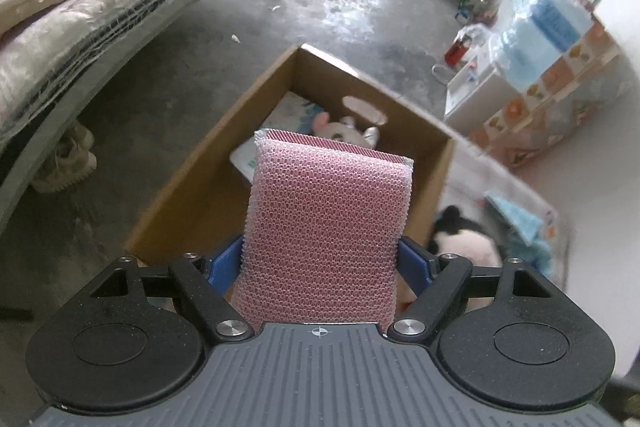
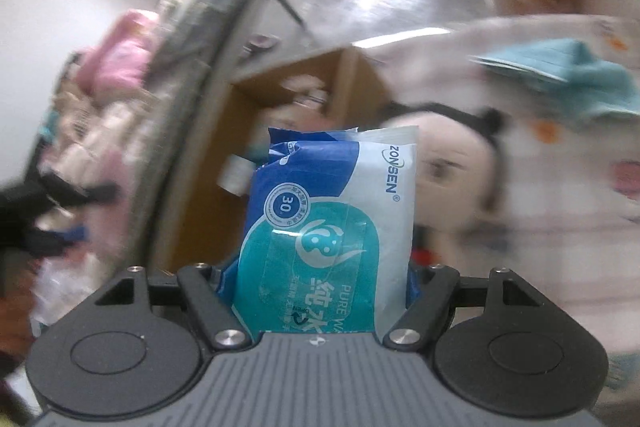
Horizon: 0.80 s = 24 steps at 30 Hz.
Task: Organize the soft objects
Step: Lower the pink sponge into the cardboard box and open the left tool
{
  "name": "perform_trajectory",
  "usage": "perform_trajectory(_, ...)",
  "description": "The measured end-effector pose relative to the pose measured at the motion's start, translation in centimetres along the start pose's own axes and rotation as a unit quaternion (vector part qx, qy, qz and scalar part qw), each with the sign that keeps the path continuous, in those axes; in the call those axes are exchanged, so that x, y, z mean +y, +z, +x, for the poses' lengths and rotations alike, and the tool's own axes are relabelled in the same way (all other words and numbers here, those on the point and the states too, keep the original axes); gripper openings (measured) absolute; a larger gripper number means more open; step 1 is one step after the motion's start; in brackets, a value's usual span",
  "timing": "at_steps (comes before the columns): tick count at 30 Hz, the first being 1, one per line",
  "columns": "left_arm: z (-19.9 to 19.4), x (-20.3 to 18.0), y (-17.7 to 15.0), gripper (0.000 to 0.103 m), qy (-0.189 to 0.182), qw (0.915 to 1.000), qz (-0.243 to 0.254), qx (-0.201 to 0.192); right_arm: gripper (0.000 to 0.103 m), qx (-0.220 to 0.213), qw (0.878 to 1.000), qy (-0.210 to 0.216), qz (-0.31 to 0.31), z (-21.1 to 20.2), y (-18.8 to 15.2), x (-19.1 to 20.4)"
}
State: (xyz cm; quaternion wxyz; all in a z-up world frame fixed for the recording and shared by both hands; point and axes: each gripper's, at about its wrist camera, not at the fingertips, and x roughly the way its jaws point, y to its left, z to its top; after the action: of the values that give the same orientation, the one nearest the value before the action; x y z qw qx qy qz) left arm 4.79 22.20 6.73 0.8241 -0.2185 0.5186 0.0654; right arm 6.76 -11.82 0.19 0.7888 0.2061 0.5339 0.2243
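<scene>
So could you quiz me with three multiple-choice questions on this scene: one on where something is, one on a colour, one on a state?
1. Where is the panda toy?
A. inside the cardboard box
B. outside the box, beside it
C. on the bed

2. What colour is the sponge in the left gripper?
A. pink
B. green
C. yellow

3. What is the right gripper doing?
A. empty
B. gripping a pack of wipes
C. gripping a towel

Answers:
1 B, the panda lies on the light cloth to the right of the cardboard box.
2 A, its mesh cover is pink.
3 B, the blue and teal pack of wipes sits clamped between its jaws.
</scene>
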Motion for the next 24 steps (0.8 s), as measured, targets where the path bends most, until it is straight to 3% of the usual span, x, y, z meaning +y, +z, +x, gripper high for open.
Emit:
perform_trajectory(5, 5.5, 2.5, 0.9, 0.081, 0.022, 0.9981, 0.041, 0.04, 0.076, -0.021, 1.0, 0.008, -0.013, 3.9, 1.8, 3.7)
perform_trajectory(11, 12.6, 4.5, 0.5, 0.081, 0.036, 0.99, 0.098, 0.094, 0.076, -0.018, 0.998, -0.024, -0.046, 7.3, 1.7, 6.2)
perform_trajectory(15, 17.9, 5.0, 0.3, 0.081, 0.079, 0.9777, 0.131, 0.144, 0.076, -0.015, 0.998, -0.04, -0.055, 7.8, 0.9, 6.5)
perform_trajectory(20, 21.9, 5.0, 0.2, 0.083, 0.122, 0.9614, 0.182, 0.167, 0.076, -0.014, 0.997, -0.059, -0.051, 8.4, 0.5, 6.5)
perform_trajectory(24, 24.1, 5.3, 0.2, 0.086, 0.157, 0.9493, 0.195, 0.191, 0.076, -0.016, 0.996, -0.068, -0.052, 8.4, 0.4, 6.7)
